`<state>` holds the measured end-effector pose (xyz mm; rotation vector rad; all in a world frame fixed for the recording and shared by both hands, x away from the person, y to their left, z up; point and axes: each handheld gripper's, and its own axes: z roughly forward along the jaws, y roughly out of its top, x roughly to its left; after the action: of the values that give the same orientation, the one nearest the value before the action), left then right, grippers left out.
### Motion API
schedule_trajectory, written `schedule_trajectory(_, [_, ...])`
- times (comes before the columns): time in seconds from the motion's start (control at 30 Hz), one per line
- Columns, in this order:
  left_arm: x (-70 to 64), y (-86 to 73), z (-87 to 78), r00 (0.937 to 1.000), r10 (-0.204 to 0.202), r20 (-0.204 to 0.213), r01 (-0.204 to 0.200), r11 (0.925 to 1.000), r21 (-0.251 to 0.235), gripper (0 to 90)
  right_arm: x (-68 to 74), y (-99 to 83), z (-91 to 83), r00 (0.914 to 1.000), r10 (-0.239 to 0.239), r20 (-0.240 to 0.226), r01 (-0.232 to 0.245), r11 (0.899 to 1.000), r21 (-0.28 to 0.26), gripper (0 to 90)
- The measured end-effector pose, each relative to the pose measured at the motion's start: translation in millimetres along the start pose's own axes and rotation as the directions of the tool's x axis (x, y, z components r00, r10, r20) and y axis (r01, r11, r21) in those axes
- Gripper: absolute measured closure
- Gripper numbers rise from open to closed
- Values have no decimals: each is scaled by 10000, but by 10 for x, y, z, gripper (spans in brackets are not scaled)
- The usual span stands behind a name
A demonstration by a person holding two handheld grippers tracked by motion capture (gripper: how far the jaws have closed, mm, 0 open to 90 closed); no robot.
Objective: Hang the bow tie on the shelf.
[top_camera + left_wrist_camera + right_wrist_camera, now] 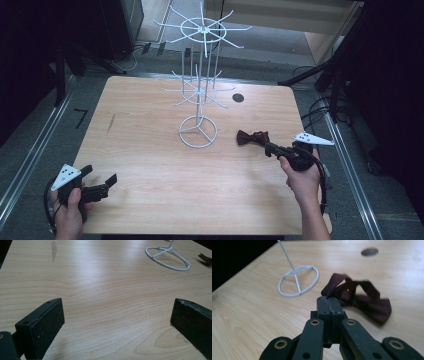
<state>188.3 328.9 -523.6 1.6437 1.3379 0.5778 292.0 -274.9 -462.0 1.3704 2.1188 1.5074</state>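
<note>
Pinching the band of a dark red bow tie point(364, 300), right claw point(329, 301) fully closed on it; tie lies on the bench point(150, 165) right of a white wire rack point(199, 131). Left claw point(97, 182) wide apart, empty. Risk: thin band slipping free. Pale wood top; dark surrounding room.

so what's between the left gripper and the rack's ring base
Only bare wooden table lies between the open left gripper and the ring base, as the left gripper view shows.
</note>
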Motion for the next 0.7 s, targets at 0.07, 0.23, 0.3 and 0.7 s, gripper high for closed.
schedule_trajectory(0.07, [0, 0, 0, 10000, -6, -2, 6, 10000, -4, 0, 23, 13, -6, 9999, -147, -75, 145, 9995, -263, 900])
schedule_trajectory(0.23, [2, 0, -1, 10000, 3, 10, -3, 10000, 12, 0, 167, 93, -23, 9963, -861, 38, 860, 9911, -1011, 900])
schedule_trajectory(0.3, [3, 0, -2, 10000, 5, 23, -5, 10000, 7, 0, 240, 151, -24, 9934, -1139, 124, 1146, 9847, -1314, 900])
schedule_trajectory(0.7, [6, 1, -4, 10000, 13, 29, -13, 10000, 8, 0, 522, 346, 29, 9802, -1972, 163, 1962, 9578, -2099, 900])
